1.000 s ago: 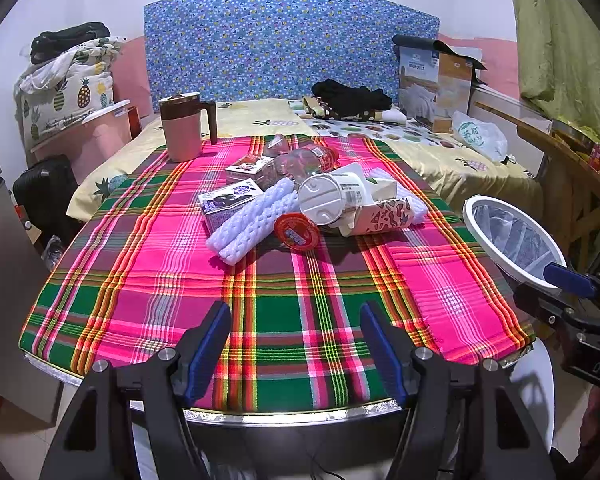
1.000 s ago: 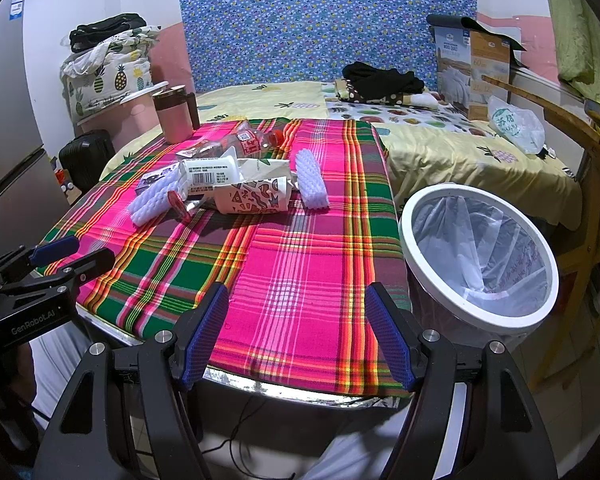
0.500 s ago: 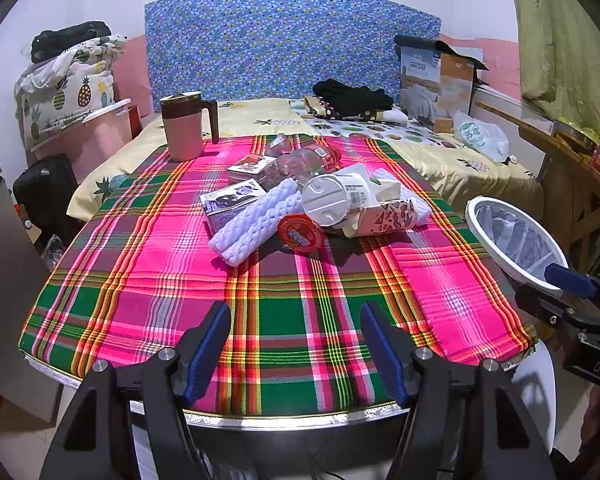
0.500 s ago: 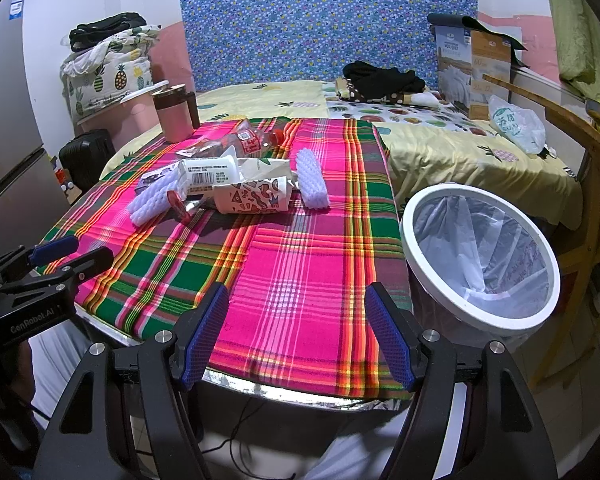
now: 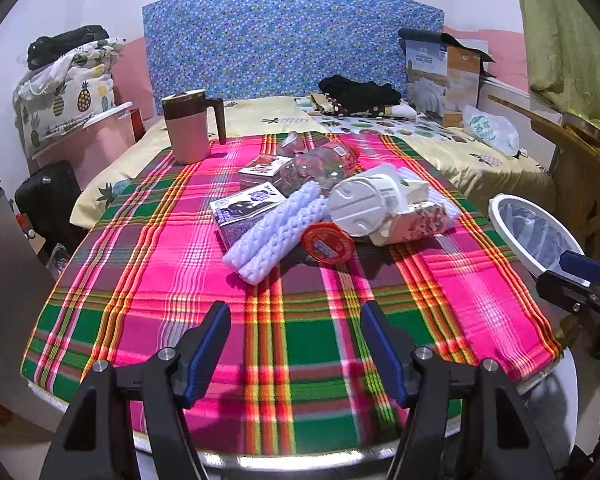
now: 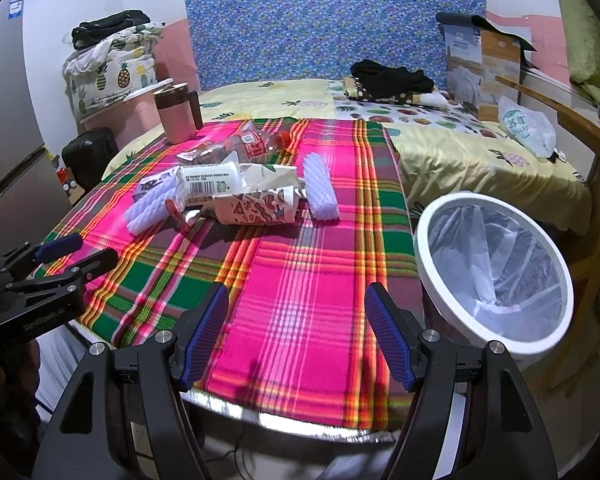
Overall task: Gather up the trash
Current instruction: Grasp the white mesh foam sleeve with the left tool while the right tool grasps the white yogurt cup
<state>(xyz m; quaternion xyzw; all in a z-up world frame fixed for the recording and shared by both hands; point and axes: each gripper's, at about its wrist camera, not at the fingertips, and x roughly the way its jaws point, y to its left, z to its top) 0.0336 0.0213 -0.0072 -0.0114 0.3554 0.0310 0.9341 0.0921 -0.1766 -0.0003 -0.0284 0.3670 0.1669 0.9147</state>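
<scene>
A heap of trash lies mid-table on the plaid cloth (image 5: 148,280): a white foam net sleeve (image 5: 274,230), a red-lidded cup (image 5: 327,242), a white tub (image 5: 366,204), a patterned paper cup (image 6: 256,210), small cartons (image 5: 246,206), a crushed clear bottle (image 6: 240,146) and a second foam sleeve (image 6: 320,186). A white bin (image 6: 494,274) lined with a clear bag stands off the table's right edge. My left gripper (image 5: 296,344) hovers open over the near edge, well short of the heap. My right gripper (image 6: 298,334) is open too, beside the bin.
A pink mug with a brown handle (image 5: 190,128) stands at the table's far left. Behind the table is a bed (image 6: 480,152) with clothes, a box and a plastic bag. A wooden chair (image 5: 580,168) stands right of the bin, a black suitcase (image 5: 46,200) at the left.
Both grippers have edged slightly forward toward the table; the heap and bin look a little closer. Nothing on the table has moved.
</scene>
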